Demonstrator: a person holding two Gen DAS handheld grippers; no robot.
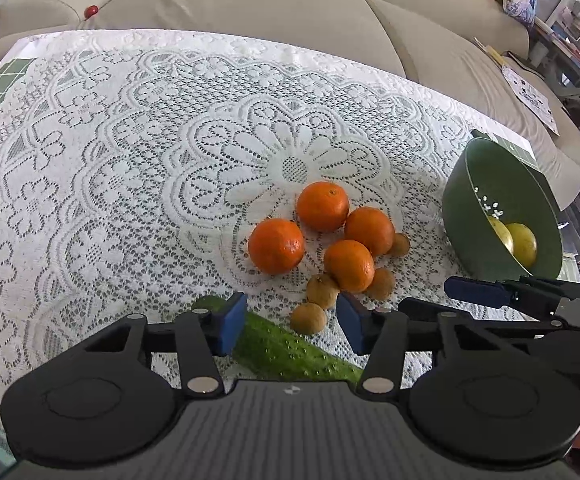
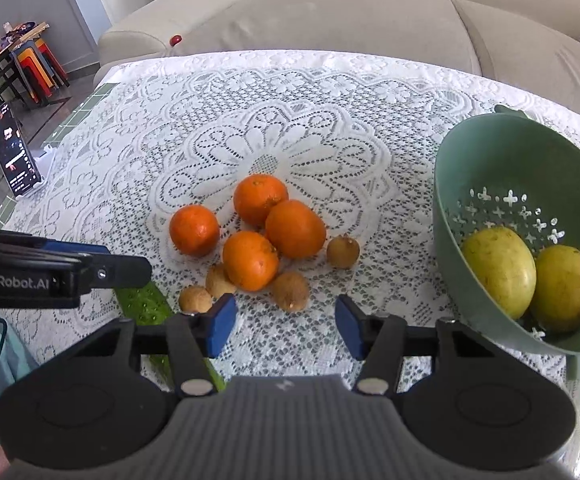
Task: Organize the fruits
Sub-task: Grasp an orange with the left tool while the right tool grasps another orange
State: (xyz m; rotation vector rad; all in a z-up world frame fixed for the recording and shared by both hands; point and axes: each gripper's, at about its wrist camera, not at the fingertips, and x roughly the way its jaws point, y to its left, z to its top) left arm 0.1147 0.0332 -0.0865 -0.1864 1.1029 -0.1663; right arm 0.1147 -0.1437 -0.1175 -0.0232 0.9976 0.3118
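Centrally on the white lace-covered table (image 2: 330, 92) sit four glossy round oranges (image 2: 250, 261) and four small brown longans (image 2: 290, 291); two yellow-green fruits (image 2: 498, 270) lie in the green colander (image 2: 490, 148) near its right edge. Both the left gripper (image 1: 292, 327) and right gripper (image 2: 286, 326) stand spread, gripping nothing

- My bench (image 2: 102, 92): green grid top, showing at the corners.
- White lace cloth (image 2: 330, 92) spread over nearly all of it.
- On the cloth: four oranges (image 2: 295, 229) clustered mid-bench.
- Four small brown fruits (image 2: 290, 291) just beside the oranges.
- Green cucumber (image 1: 290, 354) at near edge.
- Green colander bowl (image 2: 486, 152) on the right.
- Phone (image 2: 17, 160) propped at far left.
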